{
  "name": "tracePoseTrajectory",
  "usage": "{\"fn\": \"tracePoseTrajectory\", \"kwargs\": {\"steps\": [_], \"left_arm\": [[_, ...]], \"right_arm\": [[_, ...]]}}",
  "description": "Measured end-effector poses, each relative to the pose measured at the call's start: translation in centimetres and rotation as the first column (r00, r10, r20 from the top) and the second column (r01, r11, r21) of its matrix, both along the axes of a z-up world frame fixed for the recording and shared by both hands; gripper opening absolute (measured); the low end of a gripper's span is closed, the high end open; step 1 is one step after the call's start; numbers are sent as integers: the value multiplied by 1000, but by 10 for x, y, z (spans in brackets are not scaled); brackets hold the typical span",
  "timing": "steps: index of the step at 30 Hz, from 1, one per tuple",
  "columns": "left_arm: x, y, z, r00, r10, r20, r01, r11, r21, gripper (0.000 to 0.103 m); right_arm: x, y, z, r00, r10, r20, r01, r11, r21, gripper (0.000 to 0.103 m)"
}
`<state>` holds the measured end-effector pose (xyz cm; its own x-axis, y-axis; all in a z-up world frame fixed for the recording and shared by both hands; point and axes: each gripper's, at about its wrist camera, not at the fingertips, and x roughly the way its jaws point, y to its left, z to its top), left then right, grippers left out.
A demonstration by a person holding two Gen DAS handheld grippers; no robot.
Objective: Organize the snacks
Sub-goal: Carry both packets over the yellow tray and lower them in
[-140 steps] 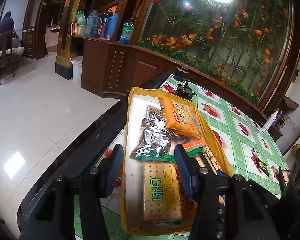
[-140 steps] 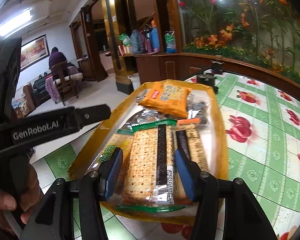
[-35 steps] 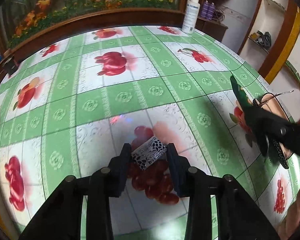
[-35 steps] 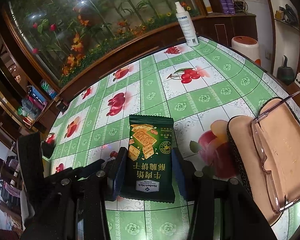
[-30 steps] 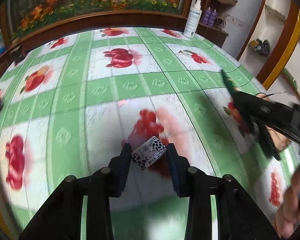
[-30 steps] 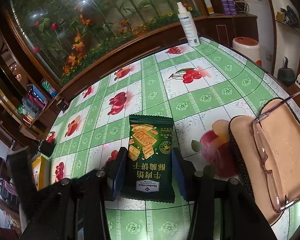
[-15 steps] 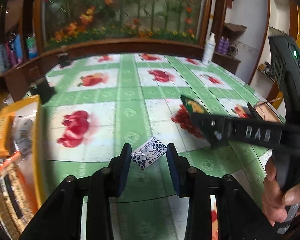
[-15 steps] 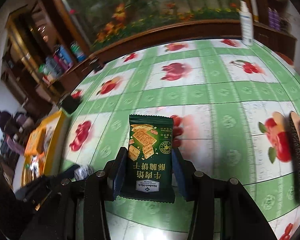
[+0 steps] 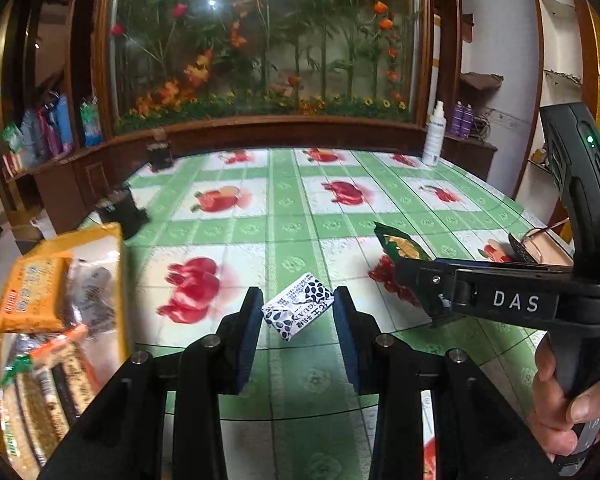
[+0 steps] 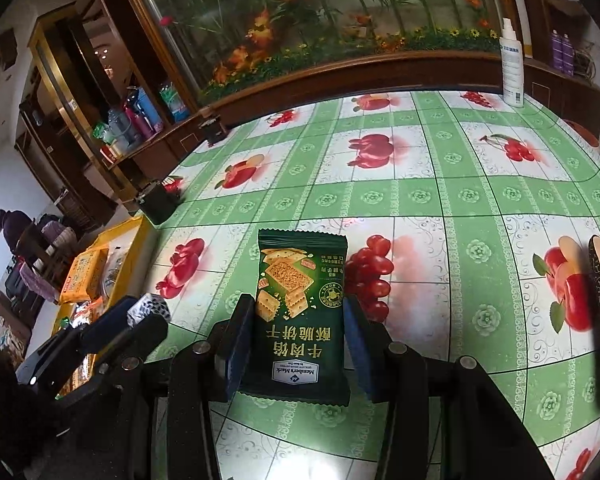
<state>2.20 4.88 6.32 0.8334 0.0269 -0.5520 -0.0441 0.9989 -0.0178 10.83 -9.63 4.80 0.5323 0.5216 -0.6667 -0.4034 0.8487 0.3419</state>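
Note:
My left gripper [image 9: 296, 312] is shut on a small white candy with a black leaf pattern [image 9: 298, 311], held above the green fruit-print tablecloth [image 9: 292, 208]. My right gripper [image 10: 298, 320] is shut on a dark green cracker packet [image 10: 298, 308], also held above the table. The yellow tray [image 9: 118, 276] with an orange cracker pack [image 9: 30, 294], silver packets and biscuit packs sits at the table's left edge. From the right wrist the tray [image 10: 134, 248] shows at far left, with the left gripper and its candy [image 10: 148, 308] near it. The right gripper and packet tip [image 9: 400, 246] show in the left wrist view.
A black holder [image 9: 120, 210] stands behind the tray, another [image 9: 158, 154] at the back. A white spray bottle [image 10: 511, 76] stands at the far right corner. A glasses case with glasses [image 9: 540, 246] lies at the right edge. A flower display case backs the table.
Both grippers have swung left across the table with their snacks still held. The yellow tray has come further into view on the left and the glasses case has slid toward the right edge.

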Motion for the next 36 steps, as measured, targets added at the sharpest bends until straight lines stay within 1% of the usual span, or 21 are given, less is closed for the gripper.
{"fn": "tracePoseTrajectory", "kwargs": {"steps": [7,8,12,15,21,23,27,29,32,34,36], "left_arm": [[-33,6,16,991,75,108,-84,994,76,35],[-36,8,18,990,79,115,-88,993,78,35],[-56,22,25,985,102,141,-113,991,72,35],[-65,36,30,981,125,151,-136,989,61,35],[-88,78,38,965,202,169,-208,978,19,35],[-99,97,38,956,237,173,-240,971,-3,35],[-116,143,28,933,329,144,-325,944,-51,35],[-121,161,21,925,362,115,-356,932,-74,35],[-125,183,10,917,393,69,-384,916,-118,35],[-126,191,4,913,405,47,-397,910,-117,35],[-125,198,-2,914,405,30,-398,908,-133,35]], "right_arm": [[-11,8,9,998,36,56,-37,999,17,48],[-12,10,10,997,40,63,-41,999,17,48],[-20,23,13,995,53,80,-54,998,13,48],[-31,37,17,993,74,86,-77,997,26,48],[-58,72,26,985,132,110,-139,989,59,48],[-68,89,27,981,161,109,-169,983,65,48],[-85,123,26,969,216,119,-223,974,48,49],[-93,142,27,961,246,125,-253,967,43,49],[-99,168,26,951,284,123,-291,956,39,49],[-102,187,25,942,311,123,-316,949,23,49],[-105,205,22,934,336,123,-338,941,-4,49]]}}
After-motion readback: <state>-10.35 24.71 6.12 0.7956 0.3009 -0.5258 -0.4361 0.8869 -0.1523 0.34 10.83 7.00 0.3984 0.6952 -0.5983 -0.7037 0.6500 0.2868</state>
